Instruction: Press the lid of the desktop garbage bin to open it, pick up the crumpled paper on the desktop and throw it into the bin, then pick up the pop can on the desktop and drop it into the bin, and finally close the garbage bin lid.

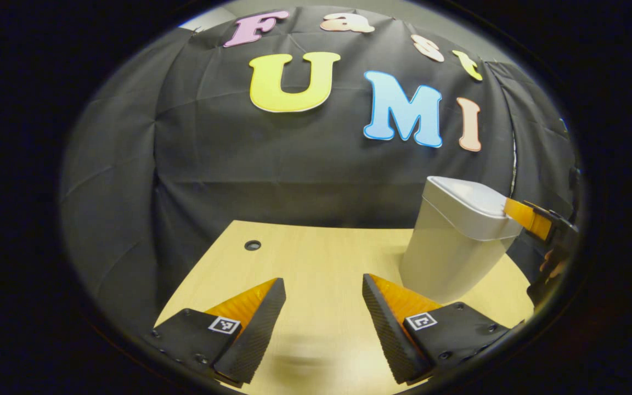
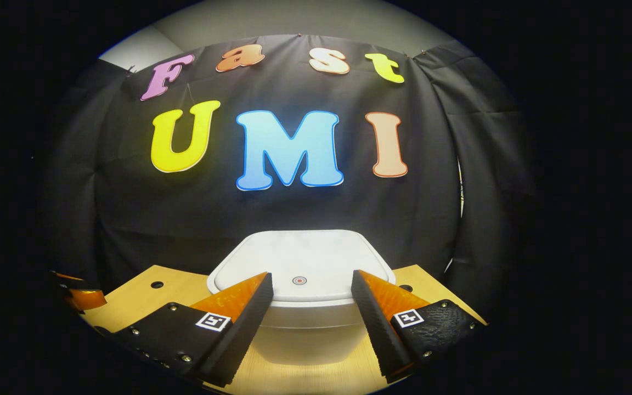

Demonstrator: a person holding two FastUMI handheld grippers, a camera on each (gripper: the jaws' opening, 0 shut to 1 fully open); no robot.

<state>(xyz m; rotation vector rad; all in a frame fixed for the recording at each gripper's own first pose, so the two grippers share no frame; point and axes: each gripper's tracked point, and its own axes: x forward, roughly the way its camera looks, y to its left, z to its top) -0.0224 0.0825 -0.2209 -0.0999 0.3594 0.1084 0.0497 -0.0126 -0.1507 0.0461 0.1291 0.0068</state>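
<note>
**Lid still shut, right gripper poised over it**

Right gripper (image 2: 310, 291) hovering above closed lid (image 2: 316, 258) of desktop garbage bin (image 2: 305, 334), fingers spread, empty. Best pressed squarely on the small round mark (image 2: 299, 280). Left gripper (image 1: 324, 304) spread, empty, over bare desk (image 1: 316, 247); ample room left of bin, desk edge close behind it.

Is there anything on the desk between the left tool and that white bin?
No. In the left gripper view, only bare desk lies between the left tool and the bin.
</note>
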